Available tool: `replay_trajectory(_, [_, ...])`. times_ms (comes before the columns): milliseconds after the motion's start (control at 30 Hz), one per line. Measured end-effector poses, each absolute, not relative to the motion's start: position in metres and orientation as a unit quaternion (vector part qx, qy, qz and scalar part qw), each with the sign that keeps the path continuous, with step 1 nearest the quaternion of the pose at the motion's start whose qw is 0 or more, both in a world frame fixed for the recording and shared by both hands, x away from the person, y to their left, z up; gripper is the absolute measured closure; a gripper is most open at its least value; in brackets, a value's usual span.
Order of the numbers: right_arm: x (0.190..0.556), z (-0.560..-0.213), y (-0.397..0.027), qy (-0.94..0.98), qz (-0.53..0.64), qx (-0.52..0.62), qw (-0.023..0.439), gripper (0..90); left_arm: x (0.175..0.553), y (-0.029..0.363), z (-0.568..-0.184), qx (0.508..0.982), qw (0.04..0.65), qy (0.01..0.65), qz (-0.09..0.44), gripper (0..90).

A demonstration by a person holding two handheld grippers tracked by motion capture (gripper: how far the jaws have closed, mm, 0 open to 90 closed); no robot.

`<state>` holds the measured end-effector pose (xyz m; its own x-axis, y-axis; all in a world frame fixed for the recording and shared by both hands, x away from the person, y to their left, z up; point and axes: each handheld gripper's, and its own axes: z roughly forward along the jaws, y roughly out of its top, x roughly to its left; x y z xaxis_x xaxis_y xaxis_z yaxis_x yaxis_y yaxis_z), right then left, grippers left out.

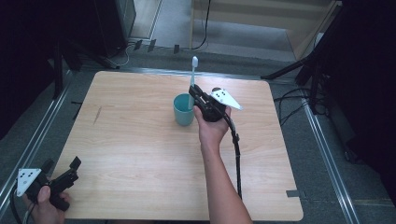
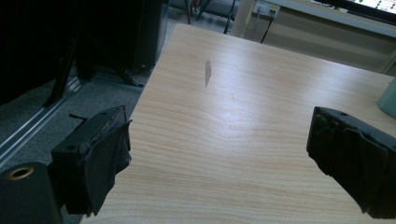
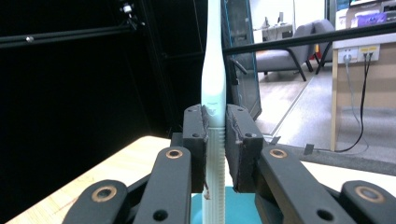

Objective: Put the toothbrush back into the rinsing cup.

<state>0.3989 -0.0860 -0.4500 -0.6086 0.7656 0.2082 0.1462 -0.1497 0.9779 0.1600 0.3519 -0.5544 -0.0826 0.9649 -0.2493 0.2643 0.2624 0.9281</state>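
High view first: my right gripper (image 1: 192,92) sits over the far middle of the desk (image 1: 140,140), the forearm running up from the near edge with the wrist bent slightly toward the left, and the cable trailing back along the arm. Its 2 jaws are clamped narrow on the handle of a white toothbrush (image 1: 193,77), which stands close to upright with the bristle head at the top. The lower end of the toothbrush dips into a teal cup (image 1: 183,110) that stands on the desk just to the left of the hand.

Right gripper view confirms it for me: the pads (image 3: 196,140) press on both sides of the ribbed handle (image 3: 215,154), and the teal cup (image 3: 238,210) lies directly below the jaws.

My left gripper (image 1: 60,171) rests at the near left corner of the desk, the hand (image 1: 46,200) low and partly off the edge, jaws pointing up and right across the wood. In the left gripper view its 2 jaws stand wide apart with bare desk (image 2: 233,140) between them.

Open wood lies all around the cup; the left desk edge runs close beside the left gripper, with a grey floor strip beyond it.
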Motion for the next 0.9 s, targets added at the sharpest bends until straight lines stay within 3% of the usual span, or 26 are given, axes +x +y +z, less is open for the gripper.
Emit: replay_trajectory(900, [0.401, -0.490, -0.079, 0.657, 0.605, 0.387, 0.231, 79.4, 0.160, 0.353, -0.554, 0.483, 0.475, 0.638, 0.367, 6.4])
